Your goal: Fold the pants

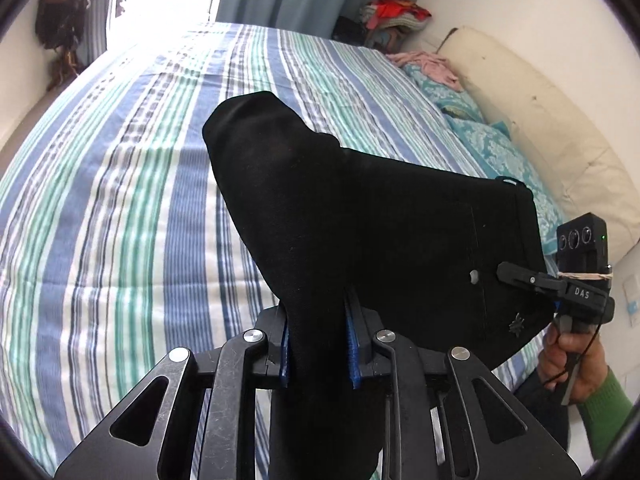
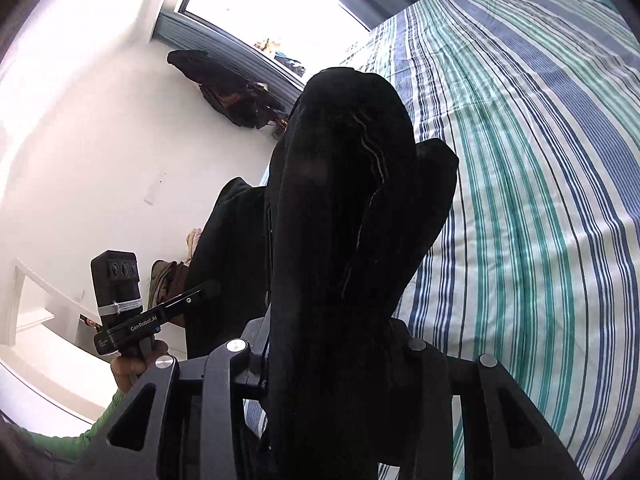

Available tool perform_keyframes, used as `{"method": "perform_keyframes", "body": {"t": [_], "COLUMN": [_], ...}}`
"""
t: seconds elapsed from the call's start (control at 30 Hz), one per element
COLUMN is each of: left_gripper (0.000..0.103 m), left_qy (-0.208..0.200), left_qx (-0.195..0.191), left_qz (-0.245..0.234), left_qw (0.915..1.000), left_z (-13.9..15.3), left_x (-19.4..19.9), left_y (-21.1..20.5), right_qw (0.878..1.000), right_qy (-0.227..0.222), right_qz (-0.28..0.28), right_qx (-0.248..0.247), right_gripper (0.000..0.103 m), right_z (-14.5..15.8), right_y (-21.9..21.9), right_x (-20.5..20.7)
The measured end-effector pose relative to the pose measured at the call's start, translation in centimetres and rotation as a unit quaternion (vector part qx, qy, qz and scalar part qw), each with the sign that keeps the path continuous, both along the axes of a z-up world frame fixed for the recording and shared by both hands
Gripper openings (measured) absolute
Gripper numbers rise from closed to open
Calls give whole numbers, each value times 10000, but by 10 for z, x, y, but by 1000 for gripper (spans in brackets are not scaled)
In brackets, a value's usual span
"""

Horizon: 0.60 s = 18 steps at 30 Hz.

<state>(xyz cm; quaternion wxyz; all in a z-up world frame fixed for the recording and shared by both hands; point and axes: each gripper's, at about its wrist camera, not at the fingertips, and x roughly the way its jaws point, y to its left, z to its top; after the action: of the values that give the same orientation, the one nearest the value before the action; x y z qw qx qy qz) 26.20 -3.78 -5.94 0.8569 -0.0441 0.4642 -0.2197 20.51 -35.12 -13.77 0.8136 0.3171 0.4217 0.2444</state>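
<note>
The black pants (image 1: 360, 216) hang in the air above the striped bed (image 1: 120, 200), stretched between both grippers. My left gripper (image 1: 316, 320) is shut on a bunched edge of the pants; blue pads show on each side of the cloth. In the left wrist view my right gripper (image 1: 508, 272) is shut on the other edge, near a small button. In the right wrist view the pants (image 2: 344, 200) drape over my right gripper (image 2: 328, 332) and hide its fingers. My left gripper (image 2: 208, 290) shows there too, gripping the cloth.
The bed (image 2: 540, 160) has a blue, green and white striped sheet. Teal pillows (image 1: 480, 140) and a cream headboard cushion (image 1: 540, 120) lie along the right edge. Piled clothes (image 1: 392, 16) sit in the far corner. A window (image 2: 272, 4) and white wall are to the left.
</note>
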Motion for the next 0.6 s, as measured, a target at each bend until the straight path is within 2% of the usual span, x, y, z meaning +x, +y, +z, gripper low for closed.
{"method": "perform_keyframes", "body": {"t": [0.03, 0.07, 0.1, 0.13, 0.17, 0.2, 0.23, 0.27, 0.3, 0.33, 0.37, 0.43, 0.5, 0.53, 0.6], "left_gripper": [38, 59, 68, 70, 65, 64, 64, 66, 70, 79, 80, 81, 87, 91, 93], "left_qy": [-93, -144, -148, -76, 88, 255, 321, 276, 250, 264, 315, 303, 48, -102, -329], "left_qx": [299, 699, 1179, 1586, 1797, 1746, 1515, 1330, 1311, 1357, 1351, 1227, 1309, 1348, 1301], "left_qz": [151, 384, 673, 921, 1062, 1129, 1168, 1238, 1320, 1365, 1349, 1323, 1419, 1457, 1463], "left_qw": [9994, 9967, 9906, 9830, 9779, 9778, 9810, 9830, 9822, 9809, 9811, 9831, 9812, 9801, 9801], "left_z": [-9, -23, -40, -59, -76, -88, -96, -99, -101, -102, -102, -95, -82, -75, -60], "left_x": [13, 25, 34, 37, 35, 27, 13, -5, -22, -38, -51, -73, -90, -97, -105], "left_y": [-1, -2, -1, 1, 7, 15, 24, 33, 39, 45, 46, 44, 39, 34, 26], "right_qw": [9999, 9996, 9982, 9948, 9883, 9798, 9740, 9736, 9744, 9719, 9673, 9598, 9533, 9493, 9381], "right_qy": [29, 132, 364, 661, 953, 1187, 1264, 1145, 947, 778, 633, 342, 190, 144, 22], "right_qz": [-39, -99, -197, -339, -549, -784, -1016, -1236, -1409, -1558, -1713, -2021, -2236, -2311, -2458], "right_qx": [-100, -249, -424, -691, -1060, -1403, -1583, -1540, -1472, -1583, -1761, -1918, -2023, -2125, -2441], "right_gripper": [43, 51, 56, 61, 61, 61, 61, 62, 63, 71, 87, 103, 103, 103, 103], "right_z": [-4, -12, -26, -41, -55, -66, -71, -70, -66, -61, -54, -40, -29, -19, -5], "right_y": [4, 7, 7, 6, 4, -1, -7, -16, -27, -30, -36, -38, -36, -34, -29], "right_x": [17, 34, 49, 60, 65, 62, 51, 32, 9, -15, -39, -81, -114, -120, -134]}}
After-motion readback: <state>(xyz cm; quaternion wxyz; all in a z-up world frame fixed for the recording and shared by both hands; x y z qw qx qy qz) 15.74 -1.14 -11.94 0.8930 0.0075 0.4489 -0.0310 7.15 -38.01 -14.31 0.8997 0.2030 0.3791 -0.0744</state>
